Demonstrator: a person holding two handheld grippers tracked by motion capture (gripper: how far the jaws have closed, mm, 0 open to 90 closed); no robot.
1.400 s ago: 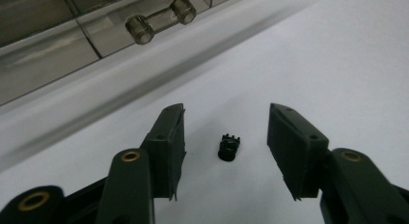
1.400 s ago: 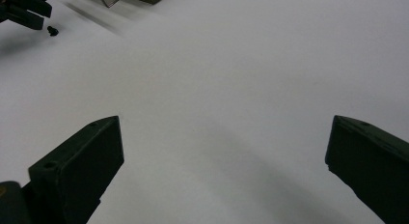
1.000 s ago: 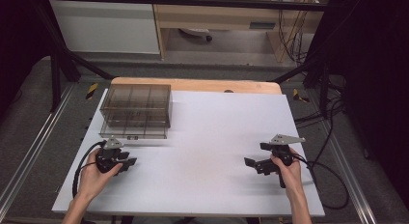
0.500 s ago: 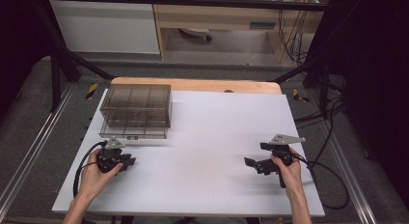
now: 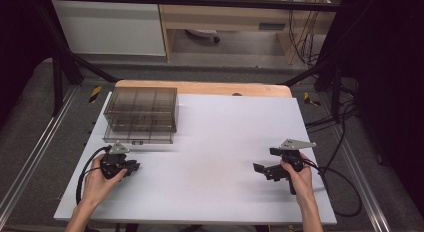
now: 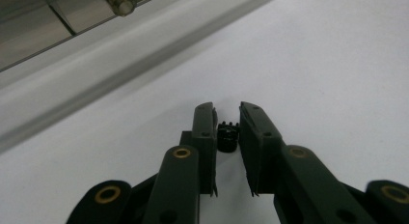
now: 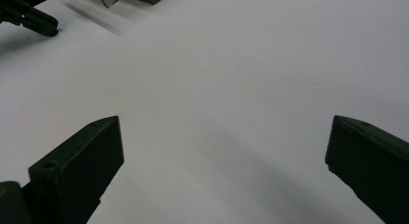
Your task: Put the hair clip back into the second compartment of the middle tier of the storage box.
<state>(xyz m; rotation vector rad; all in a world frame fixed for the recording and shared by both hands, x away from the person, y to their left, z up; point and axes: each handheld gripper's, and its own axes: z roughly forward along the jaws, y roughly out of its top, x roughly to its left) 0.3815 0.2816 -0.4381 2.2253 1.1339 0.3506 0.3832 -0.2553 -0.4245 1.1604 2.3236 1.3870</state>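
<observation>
A small black toothed part (image 6: 226, 135), like a tiny gear, sits between the jaws of my left gripper (image 6: 226, 108), which is shut on it just above the white table top. In the high view the left gripper (image 5: 134, 167) is at the table's front left, just in front of a smoky transparent drawer box (image 5: 141, 114). My right gripper (image 5: 261, 170) rests at the front right, pointing left. Its jaws stand wide apart with nothing between them, seen close up in the right gripper view (image 7: 224, 132).
The white board (image 5: 220, 137) covers a wooden table whose far edge (image 5: 200, 87) shows behind it. The drawer box's front edge (image 6: 58, 16) is close above the left gripper. Cables trail from both grippers off the front corners. Dark frame posts stand around the table.
</observation>
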